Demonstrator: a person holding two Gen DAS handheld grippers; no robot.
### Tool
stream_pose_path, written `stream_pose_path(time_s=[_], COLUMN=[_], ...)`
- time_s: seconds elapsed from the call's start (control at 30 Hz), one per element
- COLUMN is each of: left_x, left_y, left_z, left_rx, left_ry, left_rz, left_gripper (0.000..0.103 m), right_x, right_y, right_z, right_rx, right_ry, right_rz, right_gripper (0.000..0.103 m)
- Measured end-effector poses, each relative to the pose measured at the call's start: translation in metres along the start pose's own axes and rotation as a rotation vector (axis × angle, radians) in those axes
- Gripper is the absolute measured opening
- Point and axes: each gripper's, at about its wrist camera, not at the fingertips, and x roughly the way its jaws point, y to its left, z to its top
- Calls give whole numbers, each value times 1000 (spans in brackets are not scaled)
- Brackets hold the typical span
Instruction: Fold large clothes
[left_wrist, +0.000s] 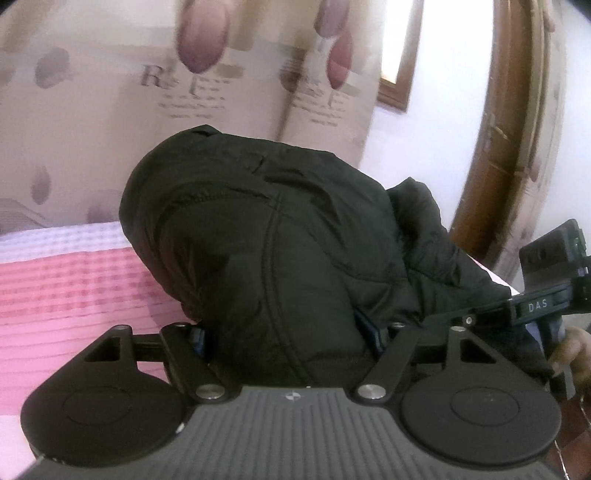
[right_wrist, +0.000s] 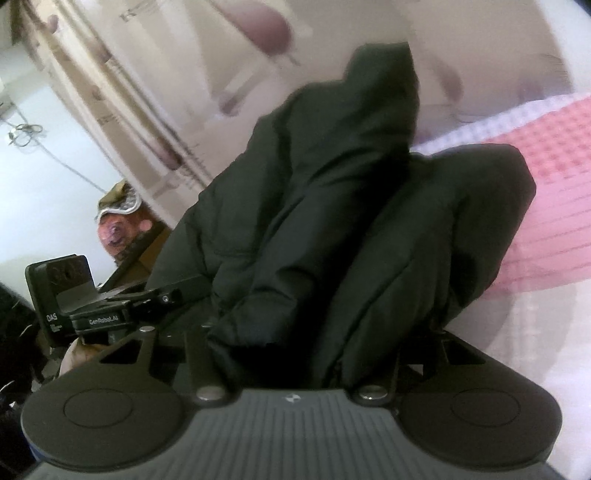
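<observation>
A black puffy jacket (left_wrist: 280, 236) fills the middle of the left wrist view, bunched and raised above the pink bed cover. My left gripper (left_wrist: 288, 332) is shut on a thick fold of it; the blue pads (left_wrist: 197, 338) show at either side of the cloth. In the right wrist view the same jacket (right_wrist: 332, 229) hangs in two thick folds. My right gripper (right_wrist: 317, 343) is shut on its lower edge, fingertips hidden by the cloth. The right gripper also shows at the right edge of the left wrist view (left_wrist: 546, 295).
A pink and white waffle-weave bed cover (left_wrist: 66, 295) lies under the jacket, also at the right of the right wrist view (right_wrist: 554, 192). Floral curtains (left_wrist: 207, 74) hang behind. A wooden door frame (left_wrist: 517, 129) stands at right. A cluttered corner (right_wrist: 118, 221) is at left.
</observation>
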Motion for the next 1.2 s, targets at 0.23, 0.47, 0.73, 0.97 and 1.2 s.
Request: stream_pose_path(time_s=[0.23,0.47,0.73,0.97,1.2], left_x=[-36,-46,-48,-46,-46], left_y=[12,22,36,34,29], left_z=[-9,-20,-42,-50,-60], left_rx=[-26,-41,-98,-105,-84], left_ry=[-21,-17,-7,-15,-39], left_rz=[54,89,121,183,230], left_gripper=[71,71,72,86,100], right_x=[23,37,53,64,66], right_y=[25,26,7,2,-5], right_z=[-3,-8,-19,-26,-38], right_rx=[-13,-2,55,9,-37], right_ry=[19,46,69,80,65], right_rz=[41,56,35,-33,-81], right_gripper=[52,52,52,67,92])
